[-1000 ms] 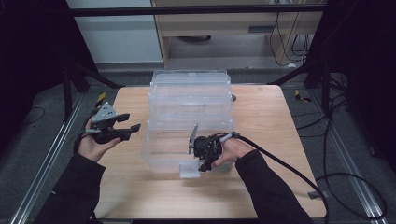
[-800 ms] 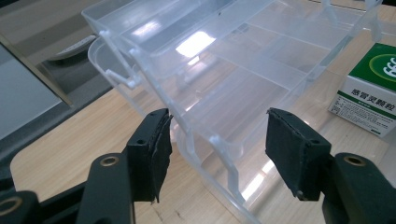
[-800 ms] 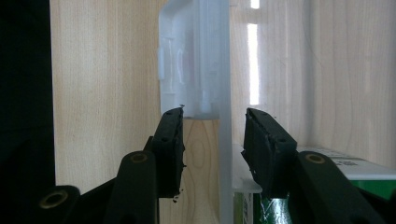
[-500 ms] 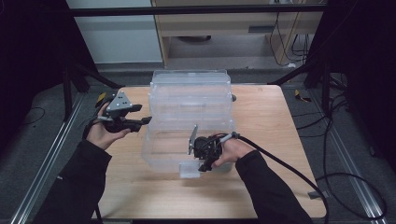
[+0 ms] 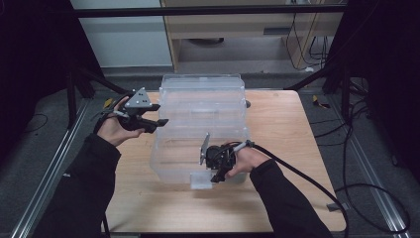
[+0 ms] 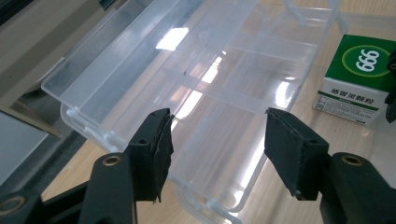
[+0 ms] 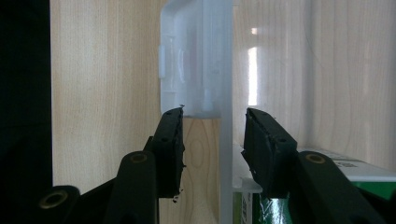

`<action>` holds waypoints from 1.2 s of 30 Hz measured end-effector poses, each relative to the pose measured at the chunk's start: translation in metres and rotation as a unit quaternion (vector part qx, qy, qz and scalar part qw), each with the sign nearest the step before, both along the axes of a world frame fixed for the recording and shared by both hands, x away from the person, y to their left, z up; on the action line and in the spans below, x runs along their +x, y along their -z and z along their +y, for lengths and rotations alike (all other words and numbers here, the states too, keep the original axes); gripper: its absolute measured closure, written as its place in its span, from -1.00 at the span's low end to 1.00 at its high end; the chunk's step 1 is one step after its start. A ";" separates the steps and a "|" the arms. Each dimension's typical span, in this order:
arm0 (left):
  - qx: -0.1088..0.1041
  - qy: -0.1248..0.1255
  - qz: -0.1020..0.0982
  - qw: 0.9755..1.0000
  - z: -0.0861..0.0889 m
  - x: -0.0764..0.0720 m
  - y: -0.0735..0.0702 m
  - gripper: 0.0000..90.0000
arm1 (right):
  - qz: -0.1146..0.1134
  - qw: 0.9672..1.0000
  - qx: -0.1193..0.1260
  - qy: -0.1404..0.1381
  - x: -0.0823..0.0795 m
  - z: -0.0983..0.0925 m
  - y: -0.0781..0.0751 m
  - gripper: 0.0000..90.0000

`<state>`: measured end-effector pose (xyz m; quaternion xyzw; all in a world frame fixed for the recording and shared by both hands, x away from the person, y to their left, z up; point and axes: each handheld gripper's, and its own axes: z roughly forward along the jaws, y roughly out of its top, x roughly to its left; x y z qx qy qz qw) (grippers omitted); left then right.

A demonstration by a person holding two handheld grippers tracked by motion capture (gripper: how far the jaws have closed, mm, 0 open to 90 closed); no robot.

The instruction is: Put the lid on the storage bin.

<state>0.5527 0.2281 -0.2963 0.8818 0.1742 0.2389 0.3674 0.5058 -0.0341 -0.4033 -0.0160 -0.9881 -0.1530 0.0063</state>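
A clear plastic storage box [image 5: 173, 148] stands mid-table with its lid [image 5: 200, 94] swung open toward the back. My left gripper [image 5: 161, 121] hovers at the lid's left edge. Its jaws are open and nothing is between them [image 6: 215, 126], with the clear lid [image 6: 196, 70] lying below. A green and white carton [image 6: 359, 79] lies inside the box. My right gripper [image 5: 214, 176] is at the front wall beside the latch [image 5: 200, 181]. In the right gripper view its jaws [image 7: 214, 116] straddle the clear wall [image 7: 226, 140], and a gap shows beside each pad.
The wooden table [image 5: 277, 129] has bare room to the right of the box and along its front edge. A thick cable [image 5: 307, 178] trails from the right gripper off the table's right front. Dark frame posts and floor rails surround the table.
My left hand has lifted and moved back and to the right, from beside the box's left wall up to the lid's left edge. The right hand and the box stayed put.
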 end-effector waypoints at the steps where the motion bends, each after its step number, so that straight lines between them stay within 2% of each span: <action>1: 0.003 0.002 -0.001 1.000 -0.001 0.001 -0.002 -0.08 | -0.001 1.000 0.000 0.000 0.000 0.000 0.000 0.29; 4: 0.015 0.005 -0.003 1.000 -0.006 0.005 -0.005 -0.08 | -0.003 1.000 0.000 0.001 -0.001 0.000 0.000 0.29; 6: 0.032 0.012 -0.003 0.999 -0.008 0.008 -0.007 -0.07 | -0.003 1.000 -0.002 0.002 -0.001 0.000 0.000 0.29; 10: 0.051 0.024 -0.005 0.998 -0.014 0.012 -0.010 -0.06 | -0.005 1.000 -0.003 0.000 -0.001 0.000 0.000 0.29; 14: 0.058 0.036 -0.004 0.998 -0.020 0.015 -0.014 -0.06 | -0.005 1.000 0.000 0.000 -0.001 0.000 0.000 0.29; 15: 0.067 0.041 -0.007 0.997 -0.020 0.017 -0.015 -0.06 | -0.007 1.000 0.000 -0.003 -0.001 0.000 0.000 0.29; 16: 0.064 0.041 -0.005 0.997 -0.022 0.018 -0.015 -0.05 | -0.009 1.000 0.001 -0.005 -0.001 0.000 0.000 0.29; 20: 0.081 0.051 -0.008 0.995 -0.027 0.023 -0.016 -0.05 | -0.007 1.000 0.000 -0.003 -0.002 0.000 0.000 0.29; 23: 0.079 0.058 -0.009 0.995 -0.028 0.026 -0.019 -0.03 | -0.010 1.000 0.000 -0.003 -0.002 0.000 0.000 0.29; 25: 0.087 0.063 -0.011 0.994 -0.030 0.028 -0.019 -0.03 | -0.011 1.000 0.000 -0.001 -0.002 0.000 0.000 0.29; 34: 0.115 0.081 0.004 0.990 -0.039 0.034 -0.012 -0.01 | -0.012 1.000 0.001 -0.004 -0.003 -0.001 0.000 0.28; 36: 0.115 0.081 0.005 0.990 -0.041 0.035 -0.010 -0.02 | -0.011 1.000 0.000 -0.005 -0.002 0.000 0.000 0.28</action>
